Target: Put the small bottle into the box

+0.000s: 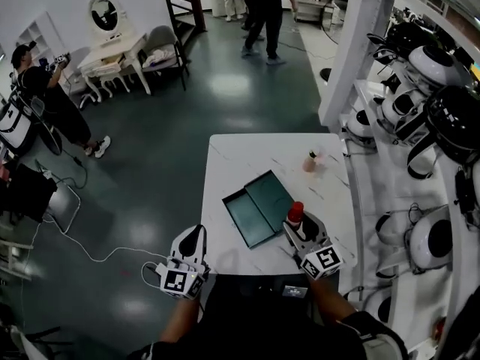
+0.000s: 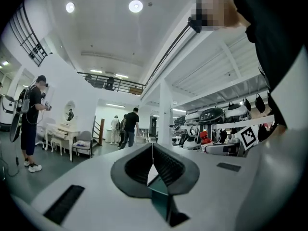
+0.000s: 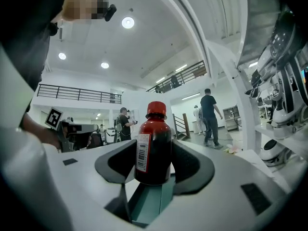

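Note:
A small dark-red bottle (image 3: 154,148) with a red cap and a white barcode label stands upright between the jaws of my right gripper (image 3: 155,163), which is shut on it. In the head view the bottle (image 1: 295,213) is held just off the near right corner of the open teal box (image 1: 259,207), whose two shallow halves lie side by side on the white table (image 1: 232,156). Teal shows under the bottle in the right gripper view. My left gripper (image 1: 193,236) hovers at the table's near left edge, its jaws shut on nothing (image 2: 153,150).
A small tan and pink item (image 1: 310,161) stands at the table's far right. White shelving with robot heads (image 1: 420,111) runs along the right. People stand on the dark floor beyond, near a white dressing table (image 1: 112,55). A cable (image 1: 90,246) lies on the floor to the left.

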`<state>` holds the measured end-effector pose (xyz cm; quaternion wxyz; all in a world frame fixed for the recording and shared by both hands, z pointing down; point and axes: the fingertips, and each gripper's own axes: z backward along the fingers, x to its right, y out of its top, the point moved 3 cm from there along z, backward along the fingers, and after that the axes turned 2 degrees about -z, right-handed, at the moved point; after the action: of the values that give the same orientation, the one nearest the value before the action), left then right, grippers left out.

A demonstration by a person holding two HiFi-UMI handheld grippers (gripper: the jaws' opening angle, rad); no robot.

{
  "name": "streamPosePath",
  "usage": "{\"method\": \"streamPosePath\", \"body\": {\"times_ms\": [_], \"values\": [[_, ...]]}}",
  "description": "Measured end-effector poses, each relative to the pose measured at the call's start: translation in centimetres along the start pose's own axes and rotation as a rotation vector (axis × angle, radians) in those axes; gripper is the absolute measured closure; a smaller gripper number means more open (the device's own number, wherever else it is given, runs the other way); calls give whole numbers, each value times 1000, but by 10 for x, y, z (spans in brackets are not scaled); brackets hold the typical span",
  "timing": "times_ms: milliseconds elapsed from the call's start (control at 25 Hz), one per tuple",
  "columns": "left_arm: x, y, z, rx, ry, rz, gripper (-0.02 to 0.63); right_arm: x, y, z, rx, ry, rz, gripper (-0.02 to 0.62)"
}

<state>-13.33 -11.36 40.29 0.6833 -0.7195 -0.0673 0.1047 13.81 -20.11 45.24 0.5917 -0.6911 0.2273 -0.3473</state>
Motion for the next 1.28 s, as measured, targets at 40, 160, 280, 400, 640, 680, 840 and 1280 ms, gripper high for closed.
{"method": "streamPosePath", "body": {"times_ms": [40,160,280,400,640,680,840,1280], "values": [[-8,-2,-7,-14,-10,-6,589,0,2,-10,-10,-3,16,359],[-44,-4,-41,20,-39,-56,589,2,16,-57,-31,-2,88,359],[-64,-18,-60,-4,-86,-60,589,-10,12,-79,-141,-23,142,359],[-75,-39,-72,-50,-166,-22,589,-27,-4,-94,-287,-28,166,359],[-105,-70,-98,-84,-251,33,589,-37,-59,-143,-593,-2,153,359],[-107,-73,-101,-92,-265,38,589,-37,-70,-147,-652,7,151,359],[-111,-84,-108,-114,-312,75,589,-35,-113,-159,-848,30,144,359],[-112,-125,-113,-209,-408,143,589,-38,-196,-179,-1138,-16,50,360]]}}
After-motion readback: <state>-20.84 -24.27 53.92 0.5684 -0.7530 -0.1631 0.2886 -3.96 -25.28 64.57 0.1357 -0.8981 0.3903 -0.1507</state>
